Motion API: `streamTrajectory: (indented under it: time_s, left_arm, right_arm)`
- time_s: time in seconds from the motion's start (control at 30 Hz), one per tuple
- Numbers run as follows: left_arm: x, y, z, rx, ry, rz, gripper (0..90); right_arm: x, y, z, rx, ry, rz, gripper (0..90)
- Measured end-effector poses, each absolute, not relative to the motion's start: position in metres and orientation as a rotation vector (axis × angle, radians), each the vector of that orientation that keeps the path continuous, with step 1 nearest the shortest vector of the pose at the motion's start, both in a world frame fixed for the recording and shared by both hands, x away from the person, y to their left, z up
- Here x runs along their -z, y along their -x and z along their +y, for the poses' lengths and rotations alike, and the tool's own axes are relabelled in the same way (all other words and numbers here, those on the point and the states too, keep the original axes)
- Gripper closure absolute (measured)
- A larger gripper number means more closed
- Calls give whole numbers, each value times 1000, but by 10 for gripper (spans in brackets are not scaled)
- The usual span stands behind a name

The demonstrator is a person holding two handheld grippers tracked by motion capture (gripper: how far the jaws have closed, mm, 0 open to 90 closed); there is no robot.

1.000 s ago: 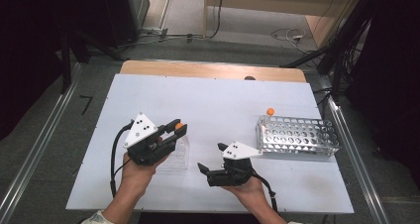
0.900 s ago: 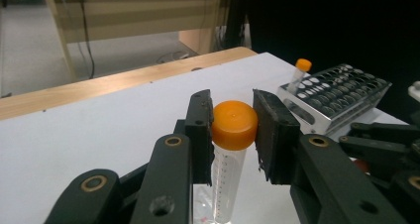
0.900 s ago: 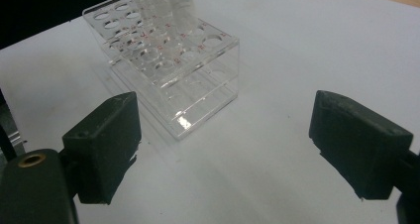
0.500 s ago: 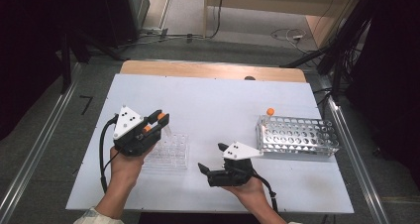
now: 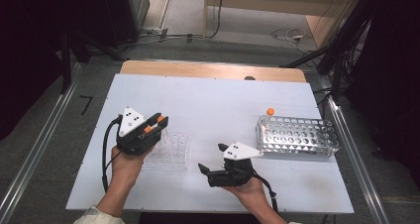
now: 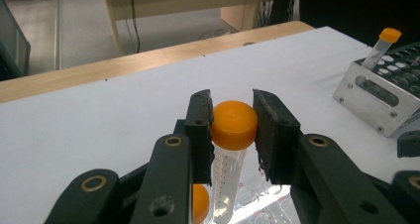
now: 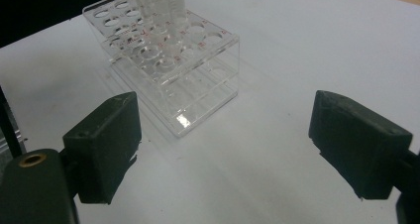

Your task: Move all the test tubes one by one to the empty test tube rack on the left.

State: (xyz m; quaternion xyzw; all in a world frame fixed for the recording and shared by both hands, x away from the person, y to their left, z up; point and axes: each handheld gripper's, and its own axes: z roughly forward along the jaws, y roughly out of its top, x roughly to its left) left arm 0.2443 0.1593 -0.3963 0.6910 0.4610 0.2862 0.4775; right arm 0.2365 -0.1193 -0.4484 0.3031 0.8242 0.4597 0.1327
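An orange-capped tube [image 6: 231, 135] was pinched just under its cap by the left gripper [image 5: 159, 124] and held upright over the clear rack [image 5: 171, 151], apparently for seating in a hole. The right gripper [image 7: 225, 144], jaws spread and empty, was rested beside the rack.

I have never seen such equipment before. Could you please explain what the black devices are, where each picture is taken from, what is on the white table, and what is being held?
A person holds a two-jaw hand gripper in each hand. One picture looks down from above; the other two come from cameras riding on each gripper. The left gripper is shut on an orange-capped tube, holding it over a clear plastic rack. The right gripper is open, holds nothing, and points at that clear rack. On the white table also stands a metal rack with another orange-capped tube at its far corner.
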Motion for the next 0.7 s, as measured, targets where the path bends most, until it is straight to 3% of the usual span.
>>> streamTrajectory:
  time_s: [0.7]
  left_arm:
    - [416, -245, 154, -670, -1774, 1163, 695]
  right_arm:
    - [447, -237, -122, -1340, -880, 2384, 116]
